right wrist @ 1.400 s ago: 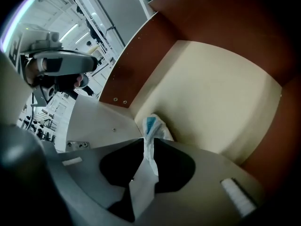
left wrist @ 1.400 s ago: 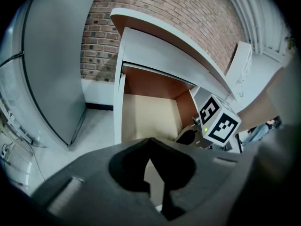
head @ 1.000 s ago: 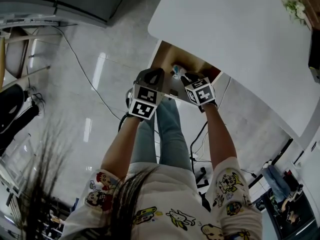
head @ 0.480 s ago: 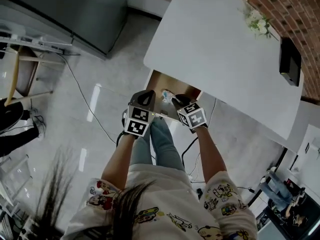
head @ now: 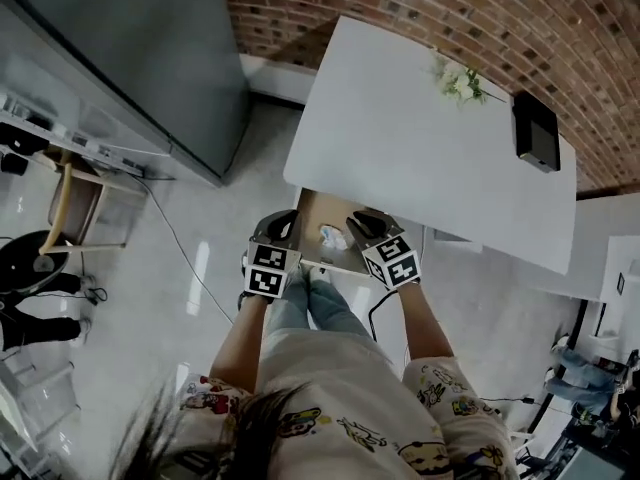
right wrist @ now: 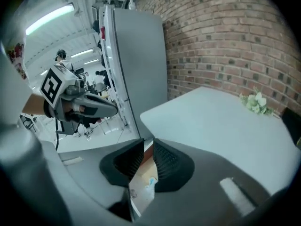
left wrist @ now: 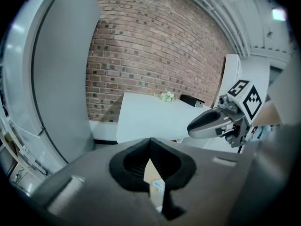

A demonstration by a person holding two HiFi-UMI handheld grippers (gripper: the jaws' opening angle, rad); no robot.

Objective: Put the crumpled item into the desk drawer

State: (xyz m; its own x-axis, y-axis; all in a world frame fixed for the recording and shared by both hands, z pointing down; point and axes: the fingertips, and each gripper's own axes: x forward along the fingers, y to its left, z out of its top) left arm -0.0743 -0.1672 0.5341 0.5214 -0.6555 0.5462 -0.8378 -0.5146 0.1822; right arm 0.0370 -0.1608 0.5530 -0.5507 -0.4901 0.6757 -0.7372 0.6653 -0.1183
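Note:
The desk drawer [head: 311, 214] stands pulled out under the white desk [head: 430, 158], with its wooden bottom showing. A small crumpled white and blue item [head: 331, 236] lies inside it. My left gripper [head: 283, 219] hovers over the drawer's left edge, shut and empty. My right gripper [head: 359, 221] hangs over the right edge, its jaws almost touching and empty. Below the jaws the crumpled item [left wrist: 157, 187] shows in the left gripper view. The right gripper view shows the crumpled item [right wrist: 151, 181] too.
A plant sprig [head: 455, 83] and a black box [head: 535, 133] sit at the desk's far side by the brick wall [head: 420, 8]. A grey cabinet [head: 130, 58] stands left. Cables [head: 185, 238] cross the floor. The person's legs [head: 320, 308] are below the drawer.
The head view has pulled back and up, so the desk and wall show whole. Both grippers stay over the drawer, and the crumpled item lies in it throughout.

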